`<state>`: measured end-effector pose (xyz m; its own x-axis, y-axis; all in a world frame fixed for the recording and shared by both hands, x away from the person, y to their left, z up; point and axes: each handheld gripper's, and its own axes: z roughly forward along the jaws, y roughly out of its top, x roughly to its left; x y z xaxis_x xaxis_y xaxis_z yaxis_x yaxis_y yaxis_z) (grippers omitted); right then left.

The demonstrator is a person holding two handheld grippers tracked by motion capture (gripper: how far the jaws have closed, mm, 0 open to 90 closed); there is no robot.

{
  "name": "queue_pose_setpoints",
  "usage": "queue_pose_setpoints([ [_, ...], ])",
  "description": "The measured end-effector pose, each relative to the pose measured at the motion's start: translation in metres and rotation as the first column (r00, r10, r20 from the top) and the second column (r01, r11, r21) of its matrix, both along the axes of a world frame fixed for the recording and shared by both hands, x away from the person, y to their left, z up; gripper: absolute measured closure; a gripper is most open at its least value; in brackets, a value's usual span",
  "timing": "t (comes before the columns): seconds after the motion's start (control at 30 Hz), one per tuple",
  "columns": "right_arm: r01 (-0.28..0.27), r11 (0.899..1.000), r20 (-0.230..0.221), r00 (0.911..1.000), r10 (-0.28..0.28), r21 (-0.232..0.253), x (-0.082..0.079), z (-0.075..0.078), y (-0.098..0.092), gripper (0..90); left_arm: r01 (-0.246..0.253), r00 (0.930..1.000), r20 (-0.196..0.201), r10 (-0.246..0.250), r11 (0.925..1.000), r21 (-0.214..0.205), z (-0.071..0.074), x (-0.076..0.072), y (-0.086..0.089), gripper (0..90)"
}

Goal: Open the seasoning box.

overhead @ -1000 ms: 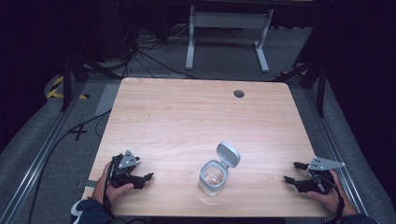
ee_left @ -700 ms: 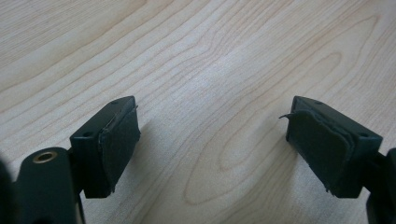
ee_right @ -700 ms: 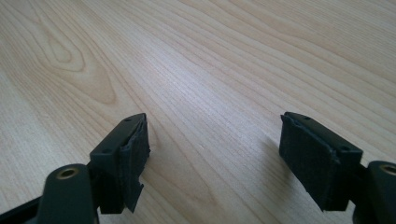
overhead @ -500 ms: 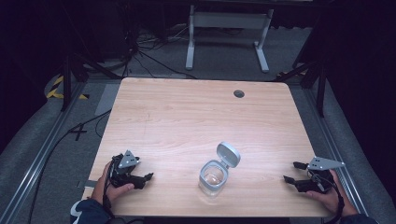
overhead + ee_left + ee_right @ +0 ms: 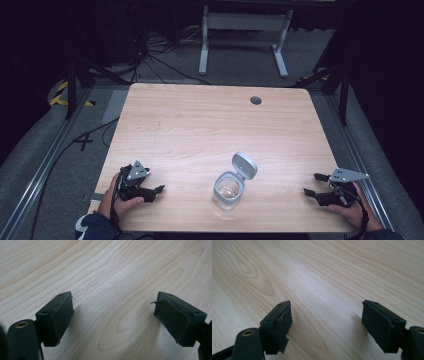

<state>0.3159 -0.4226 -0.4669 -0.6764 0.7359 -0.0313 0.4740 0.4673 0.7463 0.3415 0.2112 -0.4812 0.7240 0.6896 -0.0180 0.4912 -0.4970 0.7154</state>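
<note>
A small clear container [image 5: 229, 190] with a grey hinged lid [image 5: 244, 165] flipped up stands near the table's front edge, at its middle. My left gripper [image 5: 159, 191] rests on the wood at the front left, held by a hand, its tips pointing right toward the container. Its jaws stand wide apart over bare wood in the left gripper view [image 5: 113, 317]. My right gripper [image 5: 314, 184] lies at the front right, pointing left toward the container. It is also open over bare wood [image 5: 325, 323]. Neither touches the container.
The light wooden table [image 5: 200, 125] has a round cable hole [image 5: 256, 100] near its far right edge. Behind the table stands a white metal frame [image 5: 242, 22] on a grey floor, with cables [image 5: 150, 60] at the left.
</note>
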Motion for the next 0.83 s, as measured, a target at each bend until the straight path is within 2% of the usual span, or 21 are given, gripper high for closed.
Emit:
queue_pose_setpoints([
  [0.37, -0.001, 1.0, 0.001, 1.0, 0.001, -0.001, 0.0, 0.0, 0.0, 24.0, -0.001, 1.0, -0.006, 0.001, 1.0, 0.006, 0.0005, 0.0, -0.0002, 15.8],
  [0.5, 0.0, 1.0, 0.0, 1.0, 0.0, -0.001, 0.0, 0.0001, 0.0, 24.0, 0.002, 1.0, 0.005, -0.002, 1.0, 0.003, -0.0001, 0.0009, -0.0001, 15.3],
  [0.63, 0.0, 1.0, 0.0, 1.0, 0.0, -0.002, -0.0001, 0.0001, -0.0001, 24.0, -0.021, 0.9998, -0.003, 0.021, 0.9998, 0.003, -0.0005, 0.0017, -0.0011, 12.8],
  [0.83, -0.001, 1.0, -0.001, 1.0, 0.001, -0.001, -0.0006, 0.0001, -0.0005, 24.0, -0.028, 0.9995, -0.01, 0.028, 0.9995, 0.017, 0.0003, 0.0022, -0.0008, 10.1],
])
